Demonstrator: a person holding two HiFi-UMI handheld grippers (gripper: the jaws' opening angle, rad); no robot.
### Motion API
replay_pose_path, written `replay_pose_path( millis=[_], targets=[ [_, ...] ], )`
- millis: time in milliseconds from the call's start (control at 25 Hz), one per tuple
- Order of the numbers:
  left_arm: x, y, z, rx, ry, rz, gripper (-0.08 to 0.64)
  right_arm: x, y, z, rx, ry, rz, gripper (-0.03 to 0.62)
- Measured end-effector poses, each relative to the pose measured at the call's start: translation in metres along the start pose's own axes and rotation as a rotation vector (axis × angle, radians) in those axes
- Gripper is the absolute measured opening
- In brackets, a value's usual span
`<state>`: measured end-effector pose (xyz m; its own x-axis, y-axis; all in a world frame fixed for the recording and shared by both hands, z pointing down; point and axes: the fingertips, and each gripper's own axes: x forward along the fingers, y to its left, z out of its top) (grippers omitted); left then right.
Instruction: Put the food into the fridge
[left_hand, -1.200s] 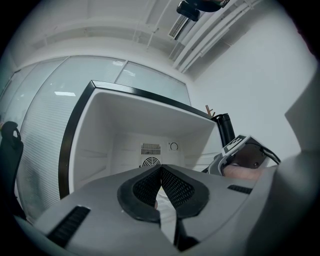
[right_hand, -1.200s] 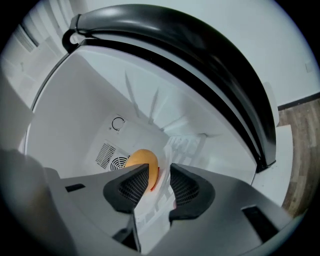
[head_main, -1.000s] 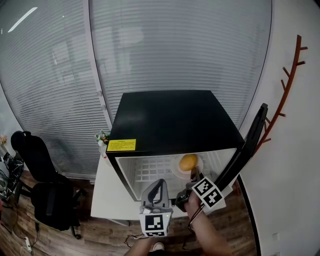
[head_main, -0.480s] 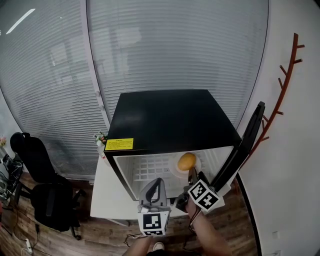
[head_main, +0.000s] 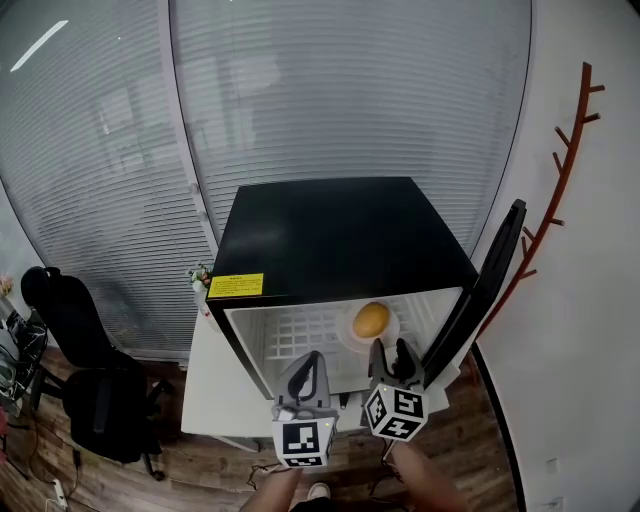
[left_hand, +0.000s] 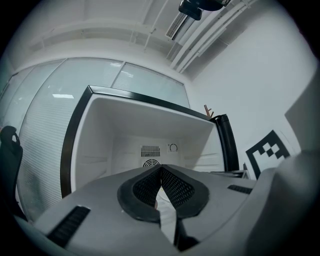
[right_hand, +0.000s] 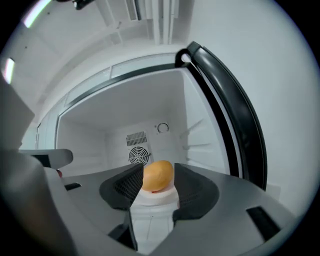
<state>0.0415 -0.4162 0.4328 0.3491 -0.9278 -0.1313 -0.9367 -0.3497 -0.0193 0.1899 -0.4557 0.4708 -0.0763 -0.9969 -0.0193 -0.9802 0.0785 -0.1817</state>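
A small black fridge (head_main: 340, 235) stands with its door (head_main: 480, 295) swung open to the right. On its wire shelf sits a white plate (head_main: 347, 330) carrying a round orange-yellow piece of food (head_main: 371, 319). My right gripper (head_main: 388, 350) hovers just outside the opening, and its jaws are opening. In the right gripper view the food (right_hand: 158, 175) shows between the pads (right_hand: 131, 184), farther off and untouched, resting on the plate (right_hand: 159, 196). My left gripper (head_main: 309, 362) is beside it at the fridge front, shut and empty (left_hand: 160, 172).
The fridge sits on a white table (head_main: 215, 390). A black office chair (head_main: 80, 370) stands at the lower left. A small plant (head_main: 203, 275) is by the fridge's left corner. Window blinds fill the back, and a brown branch-shaped coat rack (head_main: 560, 190) hangs on the right wall.
My right gripper has drawn back out of the fridge toward me with its jaws spreading. The food stays on the plate. The left gripper has barely moved.
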Motion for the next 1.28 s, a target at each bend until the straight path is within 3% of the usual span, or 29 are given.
replay_pose_path(
  millis=[200,440,760,1280],
  targets=[
    [-0.004,-0.002,-0.001,0.011,0.005,-0.002,0.026,-0.03,0.025,0.036,-0.15,-0.126,0.06,0.202],
    [-0.014,-0.01,0.011,0.01,-0.037,-0.002,0.026,-0.06,0.037,0.055,-0.211,-0.208,0.103,0.159],
    [-0.031,-0.019,0.021,-0.007,-0.058,-0.004,0.026,-0.087,0.034,0.057,-0.217,-0.209,0.126,0.046],
    [-0.05,-0.025,0.018,0.009,-0.056,0.002,0.026,-0.11,0.045,0.052,-0.244,-0.172,0.203,0.026]
  ],
)
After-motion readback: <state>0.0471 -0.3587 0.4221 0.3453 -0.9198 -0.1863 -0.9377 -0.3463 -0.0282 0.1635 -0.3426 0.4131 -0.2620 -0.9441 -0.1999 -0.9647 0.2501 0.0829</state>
